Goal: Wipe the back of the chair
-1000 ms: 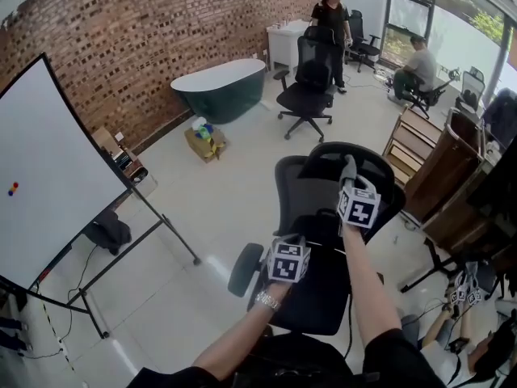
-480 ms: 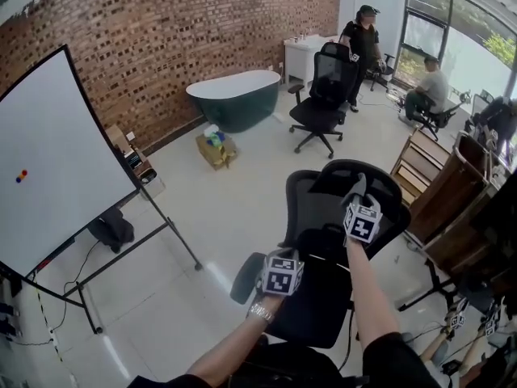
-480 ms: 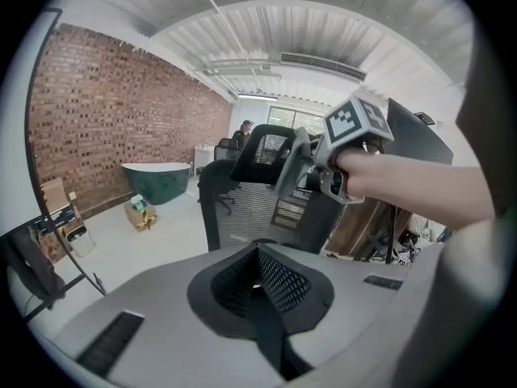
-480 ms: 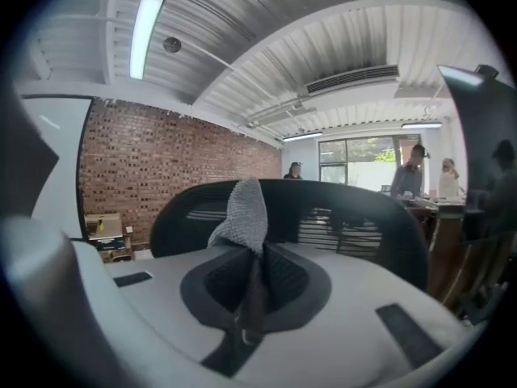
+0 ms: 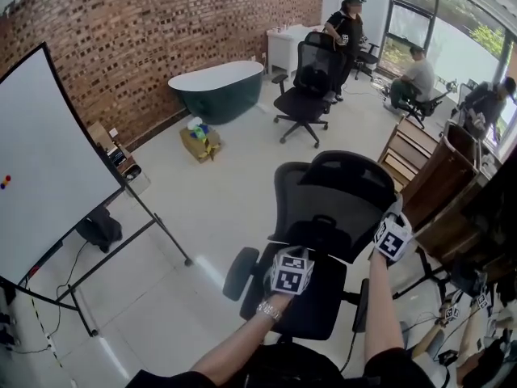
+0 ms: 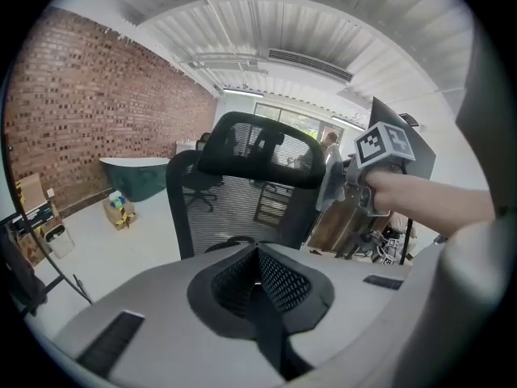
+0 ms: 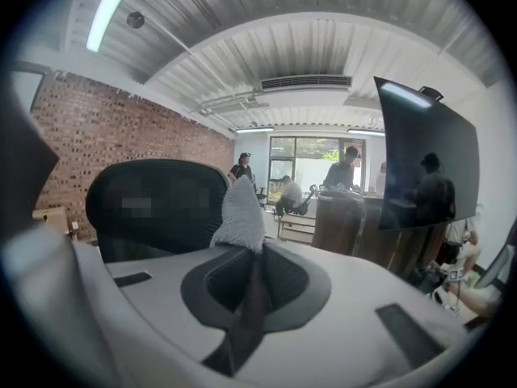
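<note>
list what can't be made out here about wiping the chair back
Cloth contact: right gripper view, the cloth in the right gripper overlaps the headrest; touching or apart unclear.
Rear of the chair back: head view, faces away.
Chair base: head view, hidden under the seat.
Left gripper fingers: head view, hidden by its cube.

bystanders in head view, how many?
3: standing person by the far chair, seated person at the window, third person at the right edge. Others may be hidden.
</note>
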Tool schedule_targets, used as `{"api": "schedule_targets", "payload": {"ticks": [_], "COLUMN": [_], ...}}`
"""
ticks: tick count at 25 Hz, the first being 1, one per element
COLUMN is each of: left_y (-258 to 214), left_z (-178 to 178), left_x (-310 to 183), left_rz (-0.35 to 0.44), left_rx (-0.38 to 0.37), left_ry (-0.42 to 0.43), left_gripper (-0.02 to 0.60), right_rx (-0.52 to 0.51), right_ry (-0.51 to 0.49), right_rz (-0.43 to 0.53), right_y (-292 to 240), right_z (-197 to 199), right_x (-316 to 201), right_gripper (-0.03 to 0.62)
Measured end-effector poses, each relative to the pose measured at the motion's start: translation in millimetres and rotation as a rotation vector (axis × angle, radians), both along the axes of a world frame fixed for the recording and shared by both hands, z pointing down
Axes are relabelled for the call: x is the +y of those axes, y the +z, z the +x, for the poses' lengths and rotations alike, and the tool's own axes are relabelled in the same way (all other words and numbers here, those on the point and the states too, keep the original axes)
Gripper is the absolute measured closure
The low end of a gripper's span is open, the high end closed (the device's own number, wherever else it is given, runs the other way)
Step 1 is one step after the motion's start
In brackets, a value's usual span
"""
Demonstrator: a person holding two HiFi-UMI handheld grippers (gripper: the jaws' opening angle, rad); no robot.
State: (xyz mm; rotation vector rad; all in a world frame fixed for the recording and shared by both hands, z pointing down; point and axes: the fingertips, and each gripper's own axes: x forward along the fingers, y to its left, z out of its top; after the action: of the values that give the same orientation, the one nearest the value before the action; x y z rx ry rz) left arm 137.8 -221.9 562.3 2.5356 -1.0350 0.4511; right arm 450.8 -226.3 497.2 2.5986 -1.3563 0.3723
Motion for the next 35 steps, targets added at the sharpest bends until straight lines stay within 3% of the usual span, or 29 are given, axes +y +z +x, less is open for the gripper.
{"api": "schedule_targets", "payload": {"ticks": [2,5,10,13,15,18,21,28,31,35], "left_y": [2.7,0.8,-20.9,-31.5,-35.3,-39.4,-46.2,-57.3,-51.0,-25.2], "left_z": [-7.1,-26.6,-59.9,-77.3,-87.6,-100.4,-105.3,-77.3,-55.7,-38.2], "left_x": [-4.9,-15.0,-24.0,-24.0,-24.3,-25.1,-25.5,-30.3,-35.0,-34.7], "left_rz": [-0.004,-0.005,0.005,0.01,0.019,0.048,0.071,0.038,0.015,-0.043], "left_rx": [-0.002,0.006,0.154,0.228,0.239,0.219,0.231,0.387,0.341,0.195], "left_ry": [-0.013,-0.05,-0.101,-0.102,-0.101,-0.102,-0.097,-0.003,0.009,-0.013], "left_gripper": [0.58,0.58,0.58,0.58,0.58,0.58,0.58,0.58,0.58,0.58], "right_rx": [-0.016,-0.009,-0.138,-0.148,-0.168,-0.205,-0.2,-0.096,-0.066,-0.063], "right_ry": [-0.065,-0.278,-0.631,-0.688,-0.701,-0.687,-0.59,-0.411,-0.249,-0.047], "right_rz": [0.042,0.061,-0.05,-0.16,-0.199,-0.286,-0.277,-0.271,-0.243,-0.307], "right_y": [-3.9,0.6,60.6,96.7,115.6,158.1,166.7,159.8,142.9,149.6], "right_z": [-33.8,-122.1,-249.8,-278.6,-282.9,-262.0,-207.7,-85.8,-17.6,76.7], "right_x": [-13.3,-59.7,-138.8,-177.9,-200.4,-214.8,-204.9,-141.8,-101.4,-30.6], "right_gripper": [0.576,0.576,0.576,0.576,0.576,0.576,0.576,0.576,0.576,0.576]}}
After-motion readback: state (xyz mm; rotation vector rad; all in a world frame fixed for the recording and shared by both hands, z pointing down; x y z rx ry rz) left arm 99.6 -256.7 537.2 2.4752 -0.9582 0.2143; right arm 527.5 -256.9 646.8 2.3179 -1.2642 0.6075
